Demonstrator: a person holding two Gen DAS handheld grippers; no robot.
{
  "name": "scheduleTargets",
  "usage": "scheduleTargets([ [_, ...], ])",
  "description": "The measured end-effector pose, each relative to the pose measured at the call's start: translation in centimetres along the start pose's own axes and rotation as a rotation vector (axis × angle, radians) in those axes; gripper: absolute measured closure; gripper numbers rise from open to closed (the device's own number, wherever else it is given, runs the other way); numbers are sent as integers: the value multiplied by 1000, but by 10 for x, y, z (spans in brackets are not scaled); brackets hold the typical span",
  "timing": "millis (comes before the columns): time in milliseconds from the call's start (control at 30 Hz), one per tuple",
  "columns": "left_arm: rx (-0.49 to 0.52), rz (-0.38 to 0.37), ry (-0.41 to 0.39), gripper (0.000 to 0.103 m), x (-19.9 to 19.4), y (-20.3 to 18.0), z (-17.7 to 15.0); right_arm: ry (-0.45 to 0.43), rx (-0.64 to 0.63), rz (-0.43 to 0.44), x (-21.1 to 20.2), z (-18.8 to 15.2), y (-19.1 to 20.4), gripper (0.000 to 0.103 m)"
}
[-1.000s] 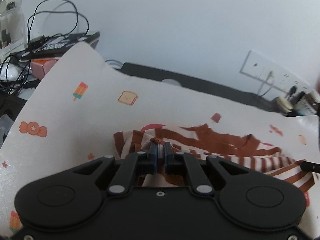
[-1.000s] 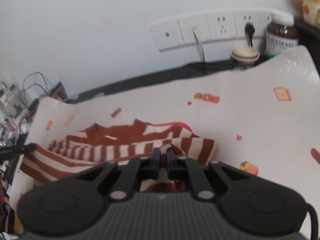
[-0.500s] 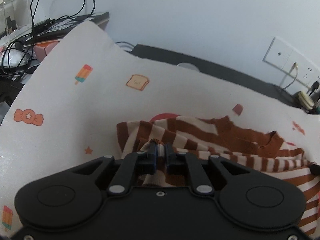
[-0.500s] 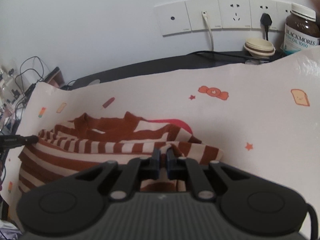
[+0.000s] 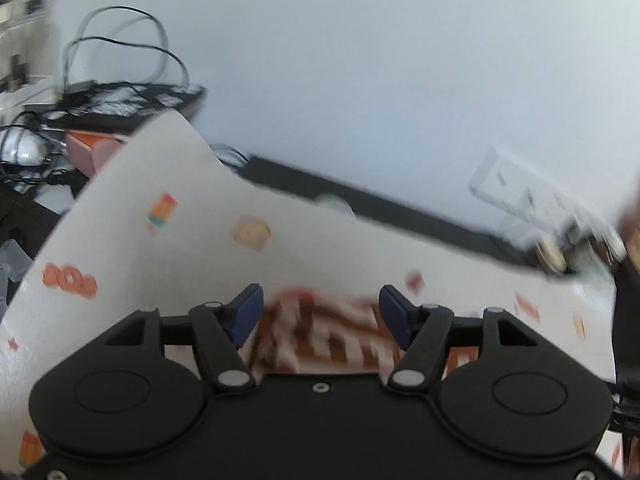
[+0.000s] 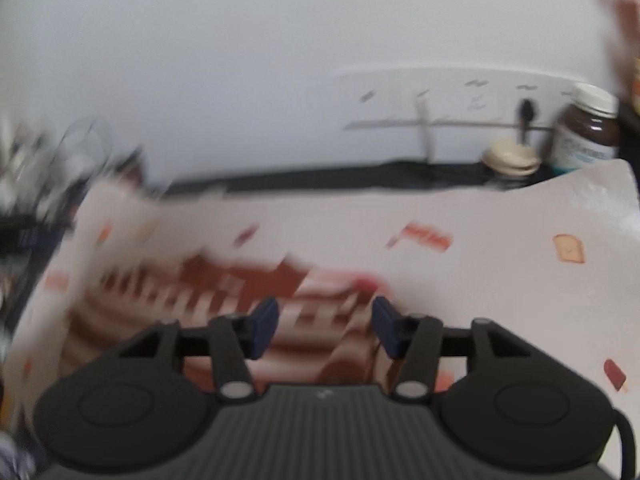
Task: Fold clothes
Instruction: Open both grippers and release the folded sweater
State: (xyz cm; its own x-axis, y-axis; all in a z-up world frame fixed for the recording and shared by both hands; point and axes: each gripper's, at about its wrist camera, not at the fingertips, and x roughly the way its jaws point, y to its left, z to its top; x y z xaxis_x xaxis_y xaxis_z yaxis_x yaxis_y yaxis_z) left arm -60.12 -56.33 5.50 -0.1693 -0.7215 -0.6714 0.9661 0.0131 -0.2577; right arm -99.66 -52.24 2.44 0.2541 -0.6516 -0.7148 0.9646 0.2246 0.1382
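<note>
A brown-and-white striped garment lies bunched on a white printed cloth; it also shows in the right wrist view. Both views are blurred by motion. My left gripper is open, its blue pads wide apart, with the garment's left end lying between and below them. My right gripper is open too, above the garment's right end. Neither holds anything.
The printed cloth covers a dark table. Wall sockets, a brown jar and a small cream lidded dish stand at the back right. Black cables, a dark box and clutter sit at the back left.
Both grippers were shut on the garment's ends; now both are open and have let it go. The garment lies on the cloth. Both cameras are moving, blurring the views.
</note>
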Motion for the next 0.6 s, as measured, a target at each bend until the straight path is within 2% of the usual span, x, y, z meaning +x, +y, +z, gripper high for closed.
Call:
scheduleTargets([
  [100,67,-29,88,40,5,-4,-28,107,-96,-9,12,-26,22,49],
  [200,123,-24,153,41,15,-6,-49,169,-149,-22,31,-47,42,49],
  [233,131,-17,177,41,19,-6,-54,172,-174,-47,37,-50,48,49],
  [300,130,-6,209,40,24,-6,-62,165,-252,-159,50,-53,62,49],
  [333,133,-9,214,40,24,-6,-65,156,-253,-173,55,-50,65,49],
  [467,158,-14,202,38,24,-8,-72,129,-181,-152,70,-33,66,49],
  [600,155,-26,194,38,22,-10,-70,93,-168,-164,89,-14,66,49],
])
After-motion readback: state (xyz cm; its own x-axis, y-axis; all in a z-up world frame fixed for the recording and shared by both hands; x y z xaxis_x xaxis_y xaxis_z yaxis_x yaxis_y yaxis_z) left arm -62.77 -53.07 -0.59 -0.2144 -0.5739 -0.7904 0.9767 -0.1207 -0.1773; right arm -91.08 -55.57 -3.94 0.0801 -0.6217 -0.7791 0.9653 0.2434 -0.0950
